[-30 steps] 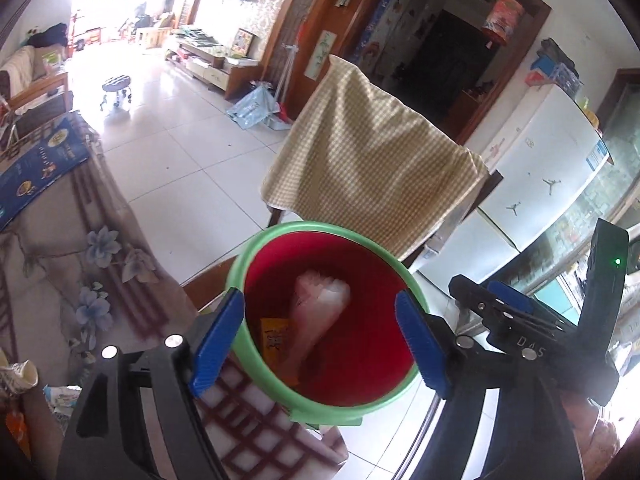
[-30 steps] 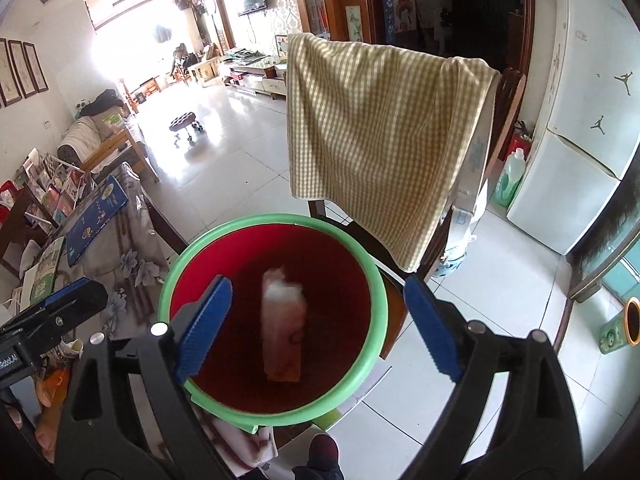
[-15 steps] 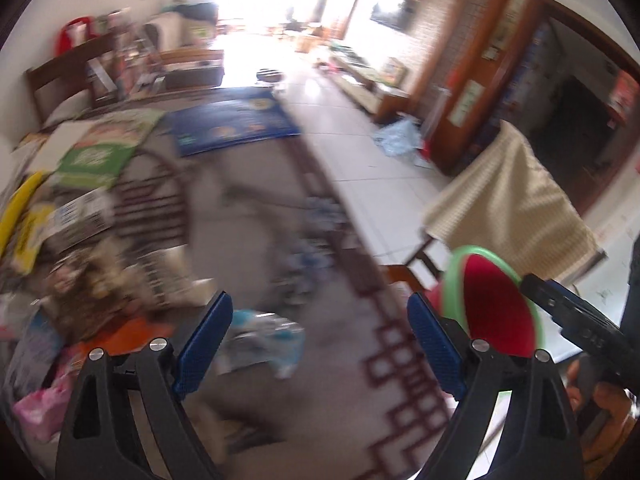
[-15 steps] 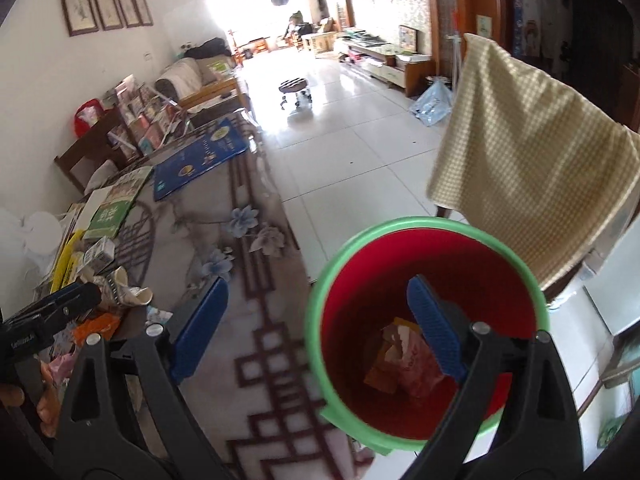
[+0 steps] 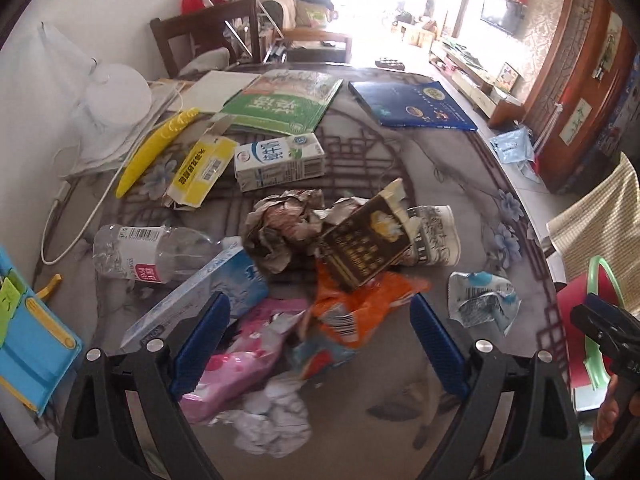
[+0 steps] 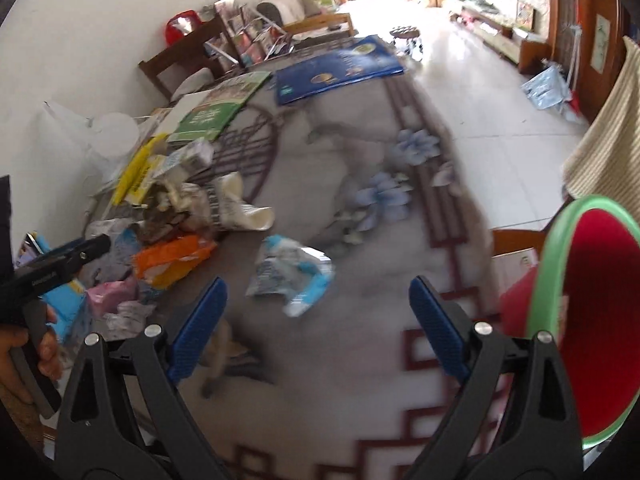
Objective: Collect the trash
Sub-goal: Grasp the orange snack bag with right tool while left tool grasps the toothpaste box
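trash is still all over the table (image 5: pixel 472 184), with both grippers spread wide and holding nothing: the left gripper (image 5: pixel 320 344) over the orange wrapper (image 5: pixel 360 308), the right gripper (image 6: pixel 316 320) near a blue-white wrapper (image 6: pixel 292 272). further back sit crumpled paper (image 5: pixel 280 232) and a milk carton (image 5: pixel 280 160), so plenty's left for the red bin (image 6: pixel 592 320) off the table's edge.

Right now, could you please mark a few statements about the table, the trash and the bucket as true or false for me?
1. The left gripper holds the orange wrapper. False: its jaws are opening and grip nothing; the wrapper lies on the table.
2. The milk carton lies on its side. True.
3. The bucket is red inside with a green rim. True.
4. The clear plastic bottle stands upright. False: it lies on its side.
5. The right gripper grips the blue-and-white wrapper. False: its jaws are empty; the wrapper lies on the table beyond them.
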